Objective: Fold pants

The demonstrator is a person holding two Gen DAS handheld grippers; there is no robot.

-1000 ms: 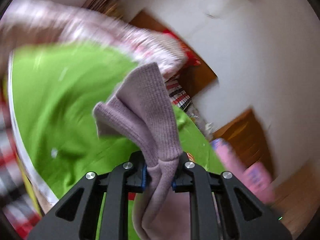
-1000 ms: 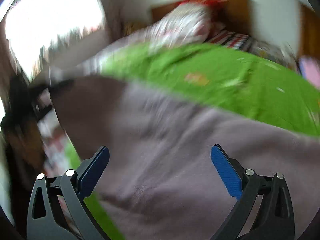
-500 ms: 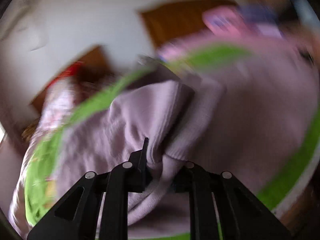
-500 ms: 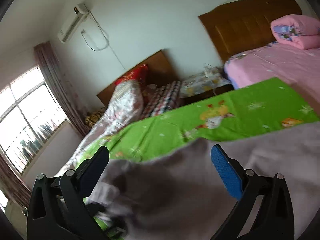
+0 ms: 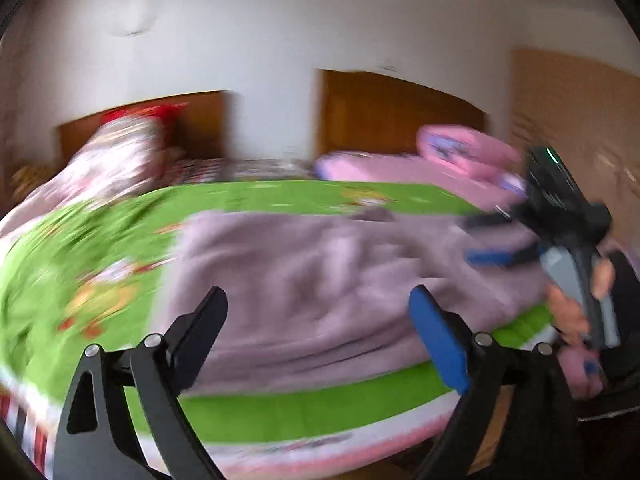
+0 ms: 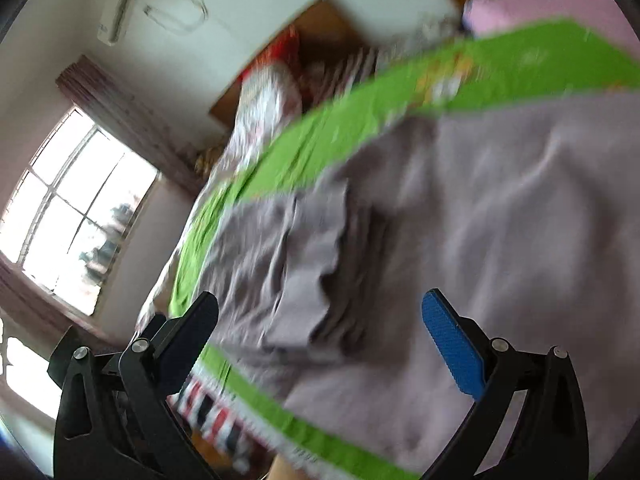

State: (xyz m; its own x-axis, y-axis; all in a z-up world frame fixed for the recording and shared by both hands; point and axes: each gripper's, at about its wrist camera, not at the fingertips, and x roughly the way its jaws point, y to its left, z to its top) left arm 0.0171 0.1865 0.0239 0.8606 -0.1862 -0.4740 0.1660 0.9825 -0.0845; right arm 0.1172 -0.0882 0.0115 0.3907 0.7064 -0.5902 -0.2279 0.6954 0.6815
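The mauve knit pants (image 5: 320,280) lie spread on the green bedsheet (image 5: 280,196). My left gripper (image 5: 318,332) is open and empty, held above the pants near the bed's front edge. In the left wrist view my right gripper (image 5: 484,240) shows at the right, open, over the pants' right end. In the right wrist view the pants (image 6: 460,240) fill the frame, with a bunched fold (image 6: 304,264) at their left end. My right gripper (image 6: 320,336) is open and empty just above them. Both views are blurred by motion.
The green sheet (image 6: 304,152) has a white border along the front edge (image 5: 320,444). A floral quilt (image 5: 116,160) lies at the back left, a pink bed (image 5: 420,168) and wooden headboards (image 5: 384,116) behind. A window (image 6: 72,208) is at the left.
My left gripper has let go of the pants cuff it held and now stands open. The pants have dropped flat onto the sheet. Both grippers have swung to new angles.
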